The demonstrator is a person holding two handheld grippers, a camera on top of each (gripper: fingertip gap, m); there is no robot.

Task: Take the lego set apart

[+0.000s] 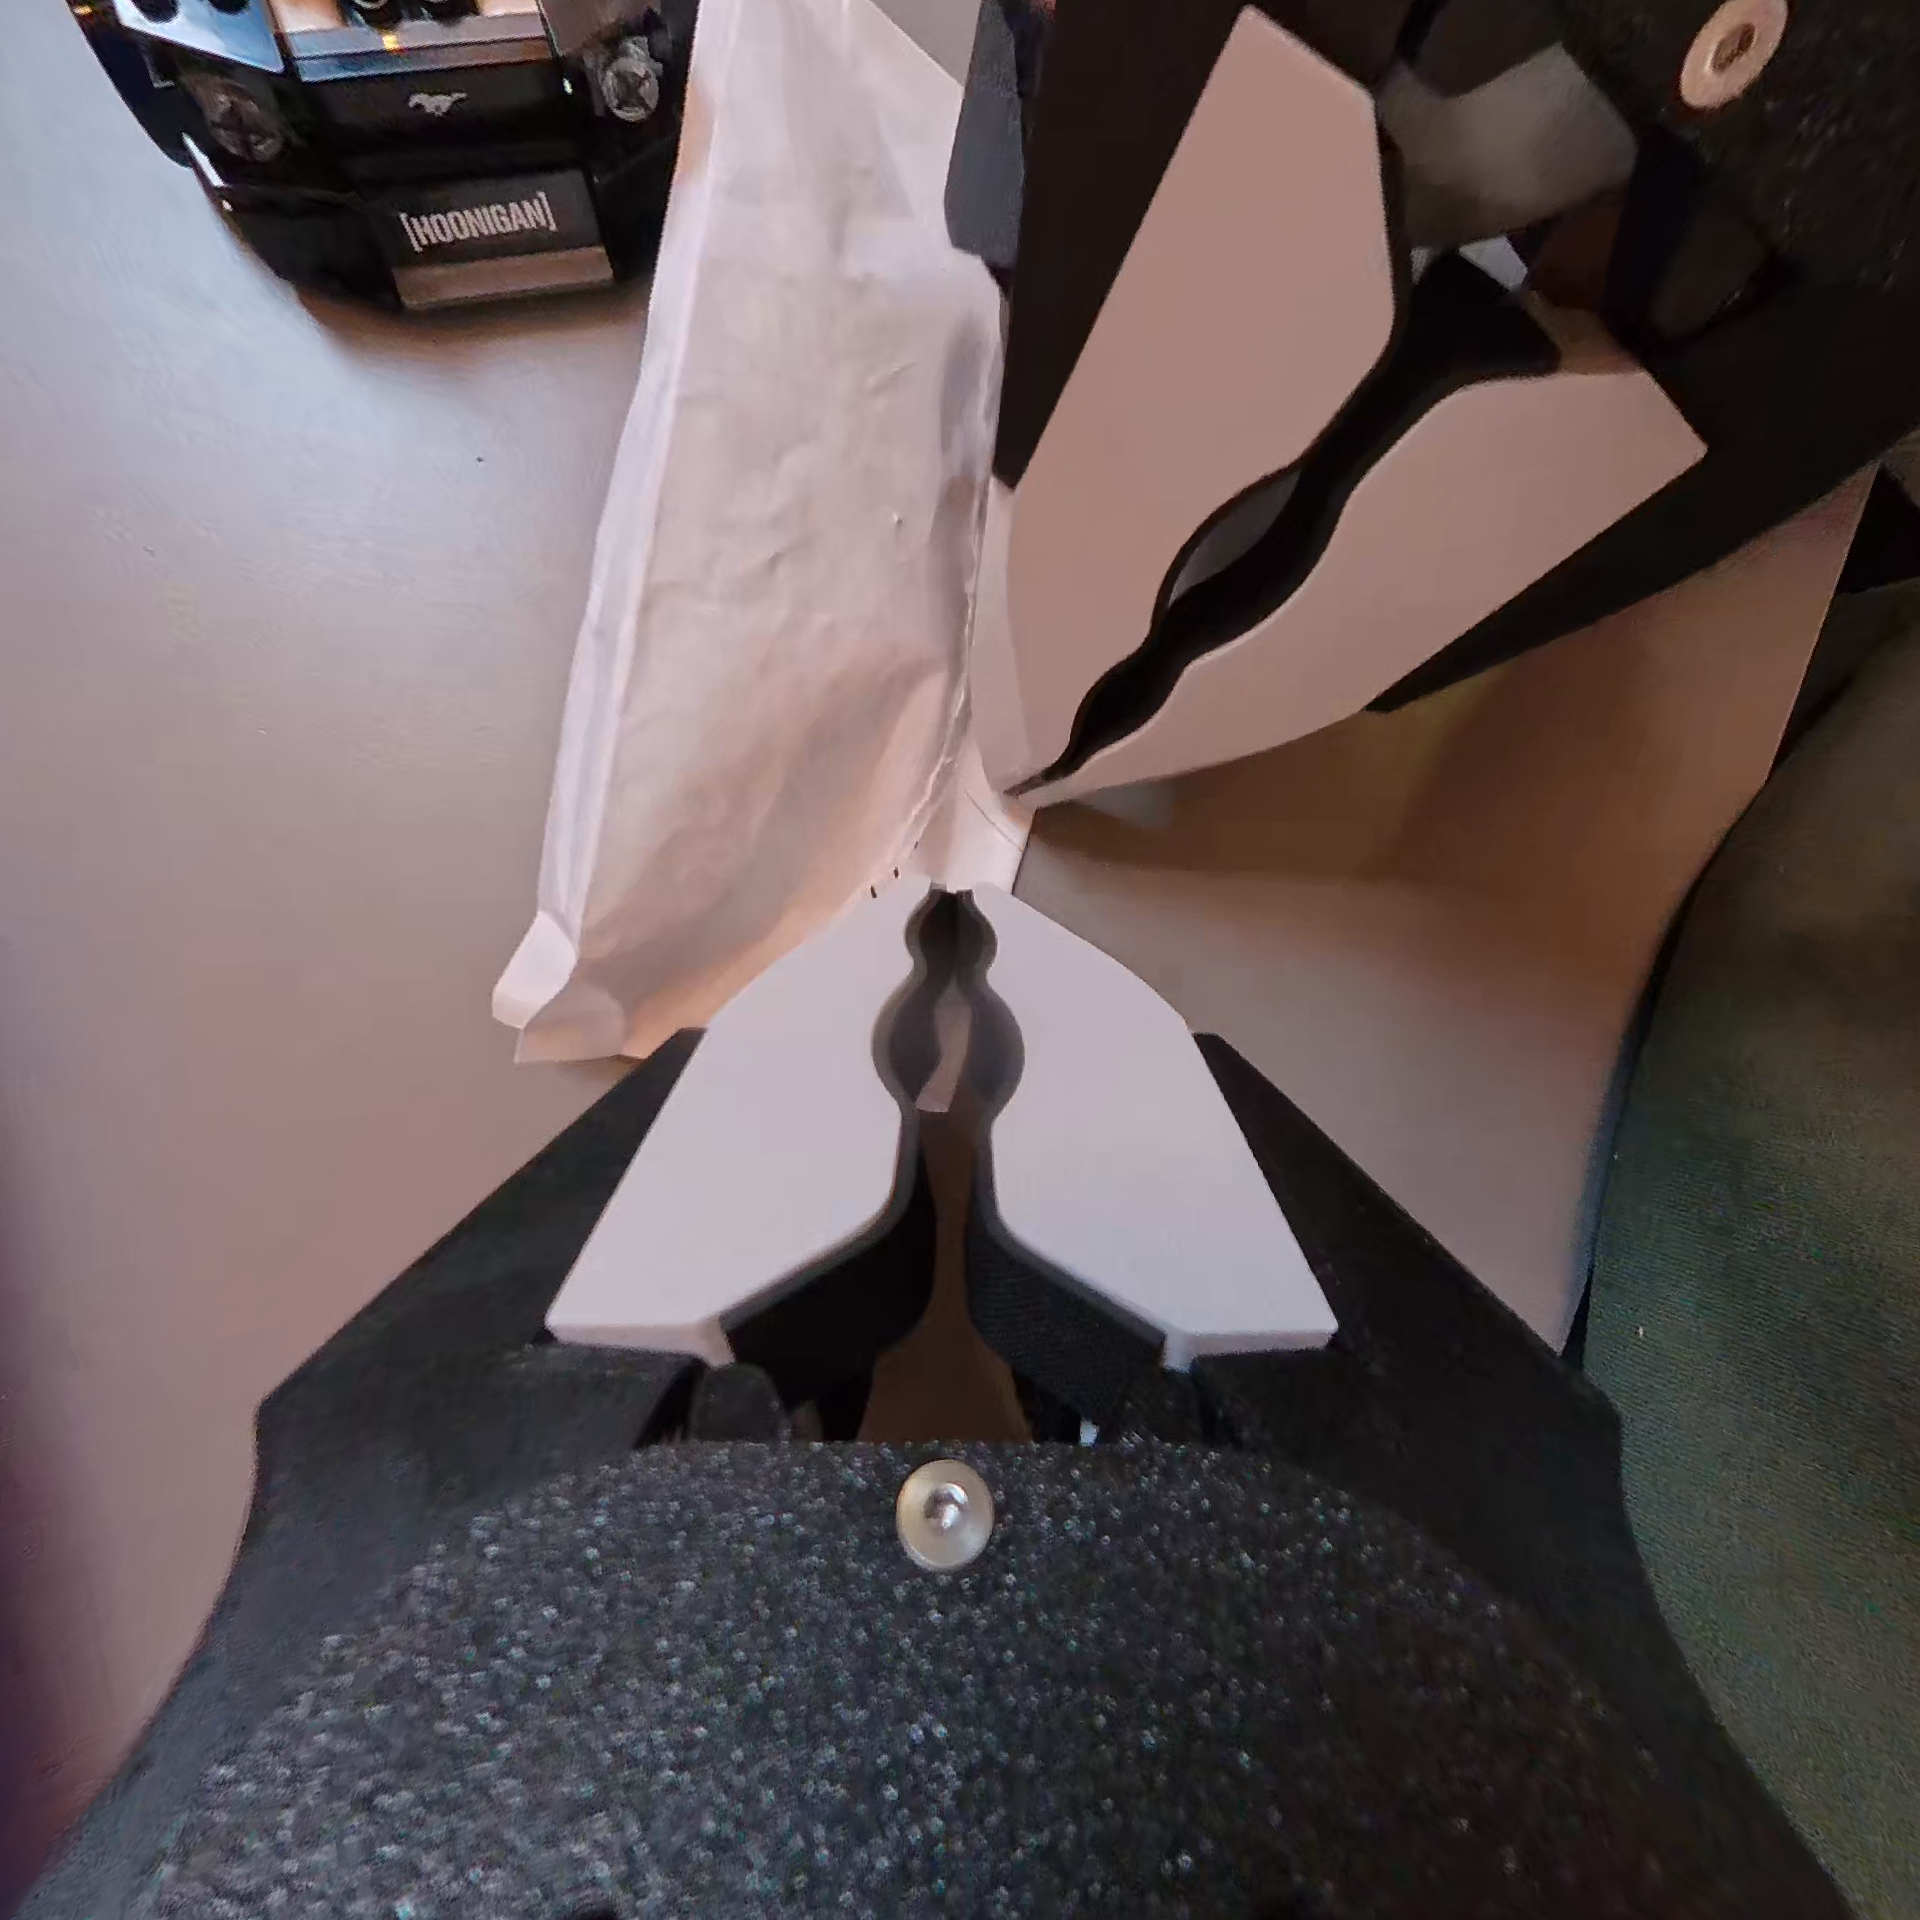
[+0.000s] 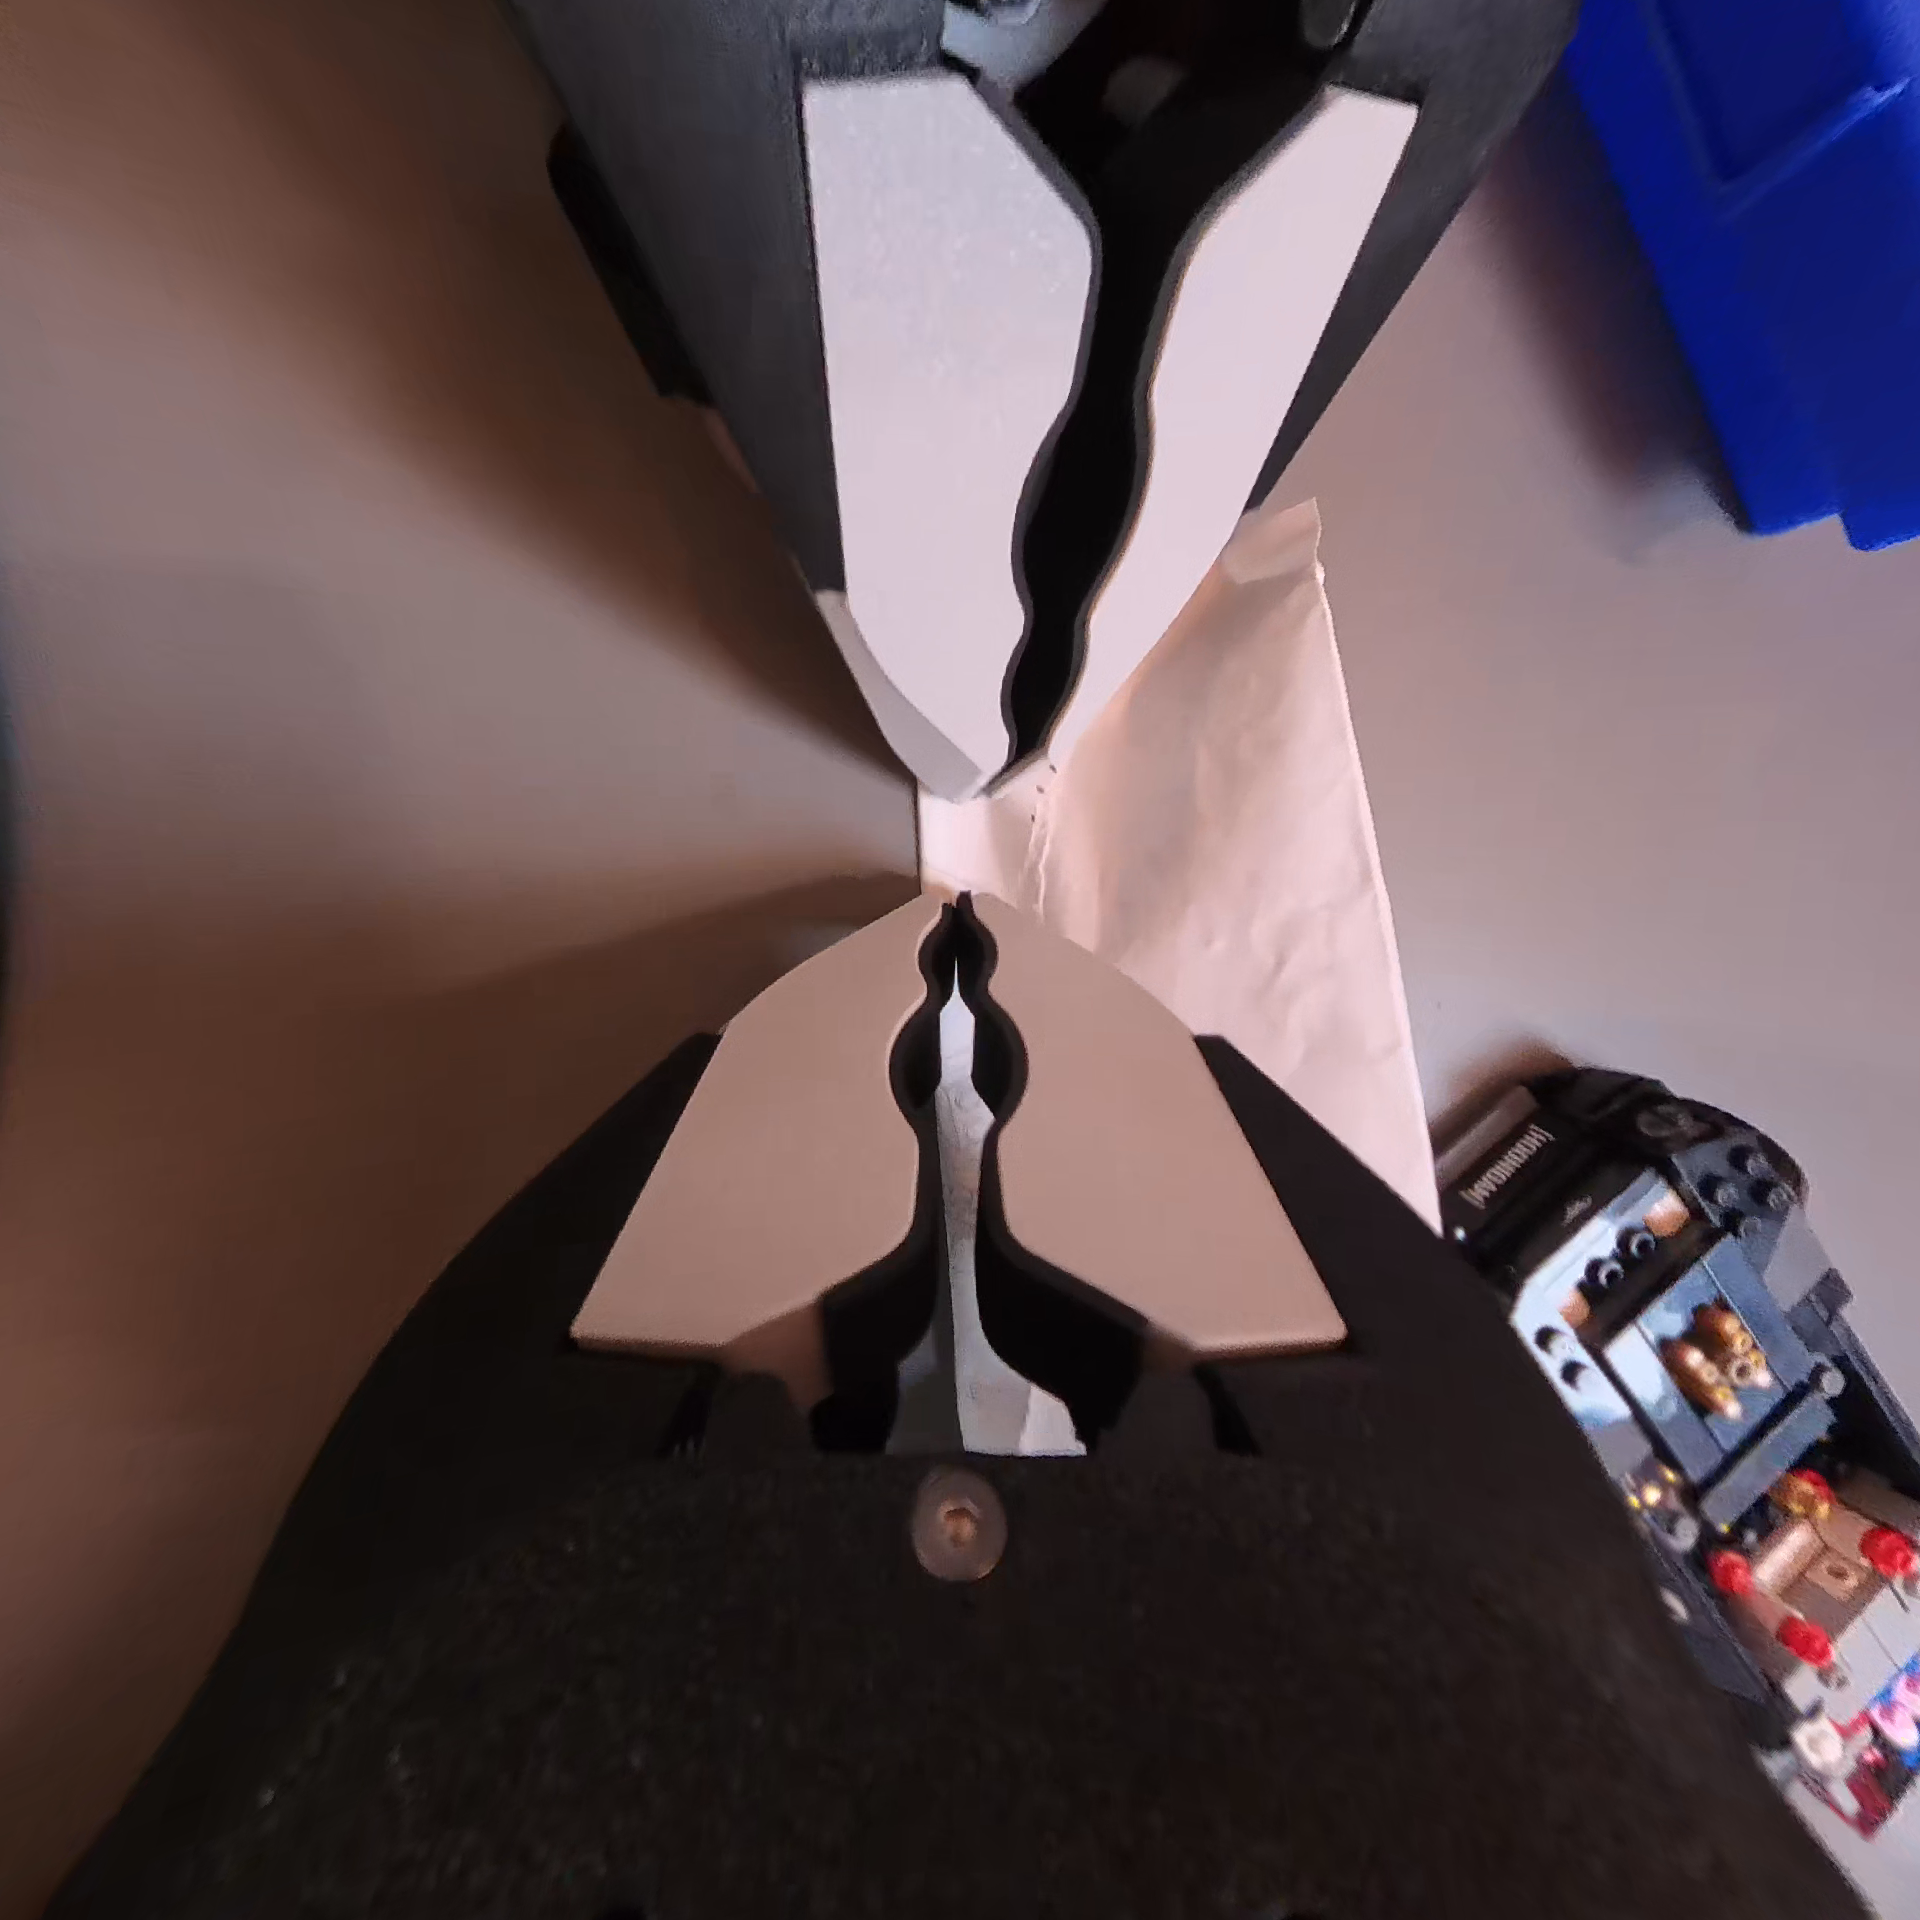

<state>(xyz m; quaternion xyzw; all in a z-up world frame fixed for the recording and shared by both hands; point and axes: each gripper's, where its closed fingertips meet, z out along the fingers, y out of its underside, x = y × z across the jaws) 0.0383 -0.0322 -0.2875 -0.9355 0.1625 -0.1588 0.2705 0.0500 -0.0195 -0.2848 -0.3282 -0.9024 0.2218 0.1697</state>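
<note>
I have both grippers pinched onto one end of a white paper bag [image 1: 790,540] — the left gripper [image 1: 951,899] closed on its edge, the right gripper [image 2: 956,909] closed on the same edge from the opposite side, tips nearly meeting. The bag hangs crumpled above the grey worktop [image 1: 260,623]. The lego set [image 2: 1704,1382], a black car with bronze engine parts, sits on the worktop just beyond the bag. A blue bin [image 2: 1766,260] stands farther back.
</note>
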